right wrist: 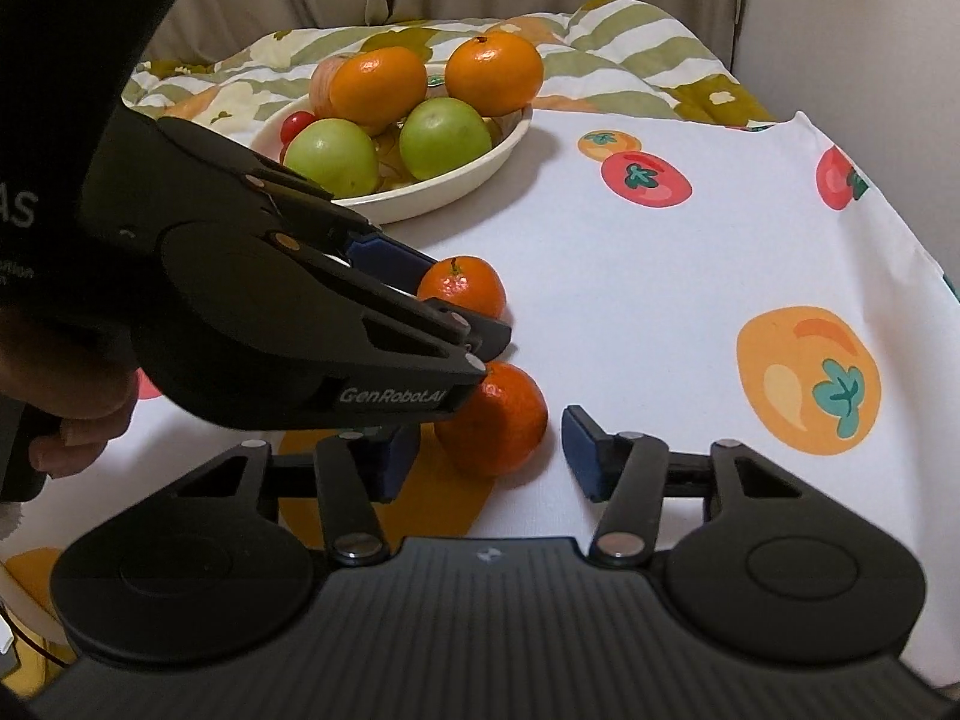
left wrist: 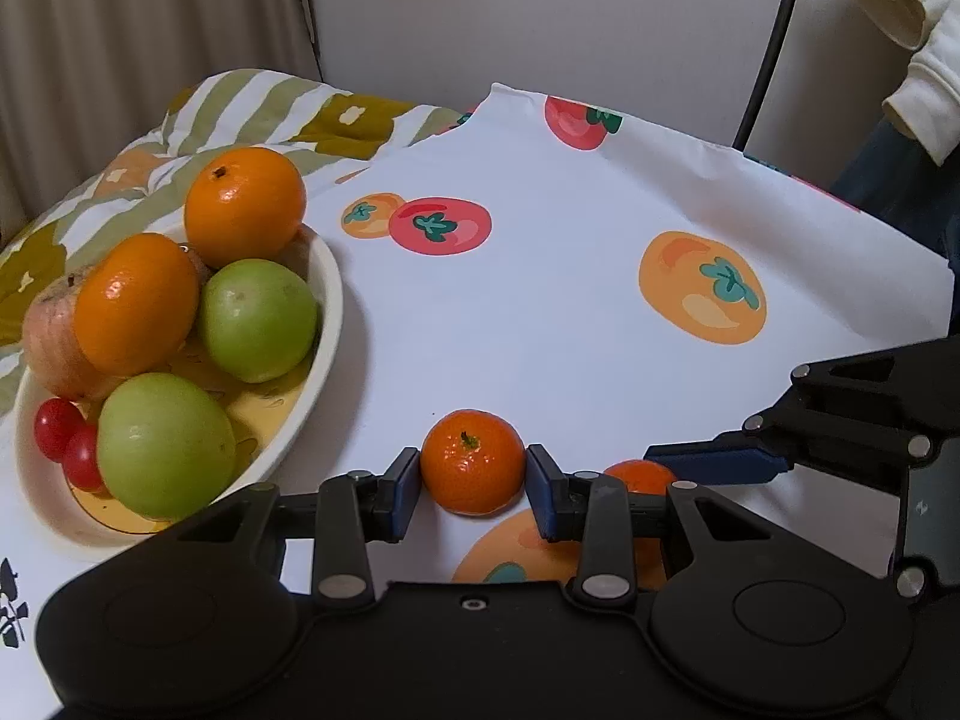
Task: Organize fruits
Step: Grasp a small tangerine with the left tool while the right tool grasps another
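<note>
Orange and small, 1 mandarin [left wrist: 472,461] sits on the counter's printed cloth [left wrist: 570,312], pinched between the blue pads of the left gripper [left wrist: 472,483] — its jaws are closed on the fruit. The right wrist view shows what the left barely catches: a second mandarin [right wrist: 495,420] lies just beside the first, between the right gripper [right wrist: 489,450] pads, with a clear gap at the right pad, so those jaws are not yet gripping it. A cream bowl [left wrist: 327,300] nearby holds 2 oranges, 2 green apples and cherry tomatoes — well apart from both mandarins.
</note>
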Tool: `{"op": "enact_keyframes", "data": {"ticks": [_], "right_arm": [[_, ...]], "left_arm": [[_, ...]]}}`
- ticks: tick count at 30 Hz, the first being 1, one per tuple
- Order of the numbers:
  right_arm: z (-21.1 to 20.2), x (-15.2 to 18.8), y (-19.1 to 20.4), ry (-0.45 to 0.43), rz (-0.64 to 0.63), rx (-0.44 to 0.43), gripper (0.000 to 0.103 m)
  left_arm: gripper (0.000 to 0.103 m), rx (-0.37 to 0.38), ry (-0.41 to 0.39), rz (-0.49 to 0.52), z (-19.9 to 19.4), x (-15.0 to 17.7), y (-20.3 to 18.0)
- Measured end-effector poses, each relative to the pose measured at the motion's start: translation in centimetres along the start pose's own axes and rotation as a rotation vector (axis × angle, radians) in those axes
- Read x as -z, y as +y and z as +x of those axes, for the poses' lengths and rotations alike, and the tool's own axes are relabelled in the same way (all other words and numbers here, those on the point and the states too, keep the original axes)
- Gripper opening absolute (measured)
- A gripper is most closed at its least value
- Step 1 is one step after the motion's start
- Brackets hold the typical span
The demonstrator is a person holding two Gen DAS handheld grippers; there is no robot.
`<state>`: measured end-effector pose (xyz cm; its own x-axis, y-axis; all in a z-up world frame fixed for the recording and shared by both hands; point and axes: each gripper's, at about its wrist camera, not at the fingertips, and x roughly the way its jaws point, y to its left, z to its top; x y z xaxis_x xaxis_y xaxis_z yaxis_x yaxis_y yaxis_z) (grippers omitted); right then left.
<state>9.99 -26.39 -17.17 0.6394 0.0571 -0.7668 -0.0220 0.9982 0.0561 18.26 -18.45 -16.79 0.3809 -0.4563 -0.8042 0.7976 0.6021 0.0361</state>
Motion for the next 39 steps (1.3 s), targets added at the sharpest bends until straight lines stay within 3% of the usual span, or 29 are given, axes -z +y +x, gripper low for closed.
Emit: {"op": "enact_keyframes", "data": {"ticks": [2,18,39], "right_arm": [[0.1,-0.1,0.0,0.0,-0.007,-0.003,0.055],[-1.2,-1.0,0.6,-0.012,-0.02,0.002,0.054],[-6.2,-7.0,1.7,-0.093,-0.123,-0.109,0.054]], "left_arm": [[0.041,-0.008,0.001,0.002,-0.1,0.1,0.2],[0.041,-0.079,-0.039,-0.028,-3.2,0.6,1.1],[0.041,-0.242,-0.167,-0.289,-12.2,-0.4,2.9]]}}
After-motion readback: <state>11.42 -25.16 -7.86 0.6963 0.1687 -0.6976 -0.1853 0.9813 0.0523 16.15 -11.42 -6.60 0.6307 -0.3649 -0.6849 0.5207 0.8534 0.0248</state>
